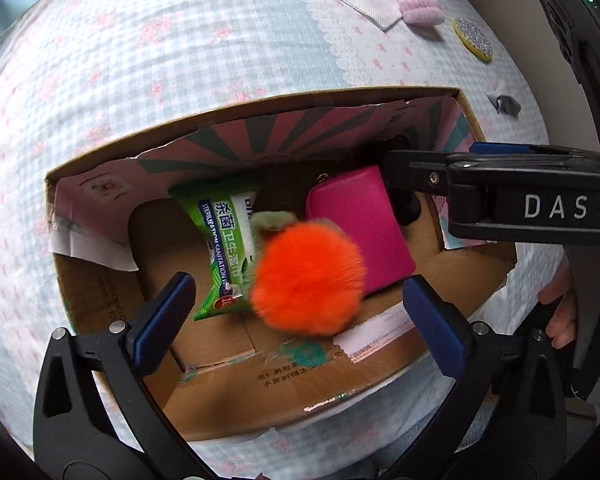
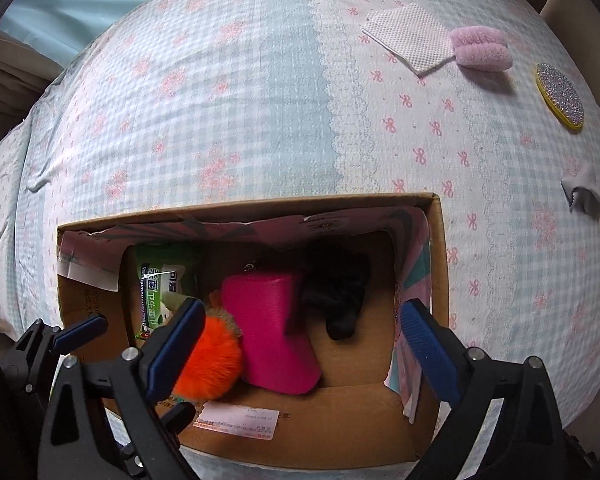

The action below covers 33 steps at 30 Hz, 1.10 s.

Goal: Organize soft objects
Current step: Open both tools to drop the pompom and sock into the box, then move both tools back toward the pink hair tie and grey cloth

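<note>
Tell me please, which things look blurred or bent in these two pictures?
Left wrist view: the orange pompom is smeared by blur, while the green wipes pack is sharp; the cardboard box rim bows from fisheye. Right wrist view: the bedsheet bulges like a dome, and the black item is lost in shadow.

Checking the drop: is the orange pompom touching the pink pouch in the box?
Touching. In the left wrist view the orange pompom overlaps the pink pouch edge with no gap; the right wrist view also shows its fur against the pouch side.
</note>
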{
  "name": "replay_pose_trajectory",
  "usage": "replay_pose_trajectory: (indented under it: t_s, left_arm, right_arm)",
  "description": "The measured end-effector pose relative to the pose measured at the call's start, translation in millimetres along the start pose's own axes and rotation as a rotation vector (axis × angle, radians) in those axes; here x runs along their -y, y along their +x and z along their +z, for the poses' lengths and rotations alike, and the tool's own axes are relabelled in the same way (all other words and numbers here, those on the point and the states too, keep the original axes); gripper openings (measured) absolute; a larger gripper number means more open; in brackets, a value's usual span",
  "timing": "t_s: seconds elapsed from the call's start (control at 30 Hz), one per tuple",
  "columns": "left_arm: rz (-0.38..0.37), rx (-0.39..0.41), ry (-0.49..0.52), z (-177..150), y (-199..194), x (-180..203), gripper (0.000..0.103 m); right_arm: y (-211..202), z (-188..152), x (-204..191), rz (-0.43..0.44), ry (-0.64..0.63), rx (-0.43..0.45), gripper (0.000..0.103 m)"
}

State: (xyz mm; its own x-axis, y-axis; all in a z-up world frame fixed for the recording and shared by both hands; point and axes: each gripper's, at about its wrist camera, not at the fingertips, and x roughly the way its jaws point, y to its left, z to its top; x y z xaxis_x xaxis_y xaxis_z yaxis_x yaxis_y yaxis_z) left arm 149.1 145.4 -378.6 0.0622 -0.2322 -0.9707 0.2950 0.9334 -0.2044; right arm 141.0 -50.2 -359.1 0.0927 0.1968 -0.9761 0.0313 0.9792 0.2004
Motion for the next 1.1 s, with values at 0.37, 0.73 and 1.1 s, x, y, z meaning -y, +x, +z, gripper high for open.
replay_pose_trajectory:
  t_s: [0.37,0.73,1.1]
  left_arm:
    - [0.042,0.027,-0.053,-11,-18,-7,0.103]
    - [0.1,0.157,-0.096,-38,-94,0,0.103]
    - [0.141,0.402,-0.176,-77,-213,19,0.103]
  right_arm:
    - [-18,-19,2,0.012,0.002,0.041,0.098]
    - [-100,-45,-13,-0.001,-0.071,0.168,0.098]
    - [-216,-97,-25,-0.048,-0.129,0.379,0.098]
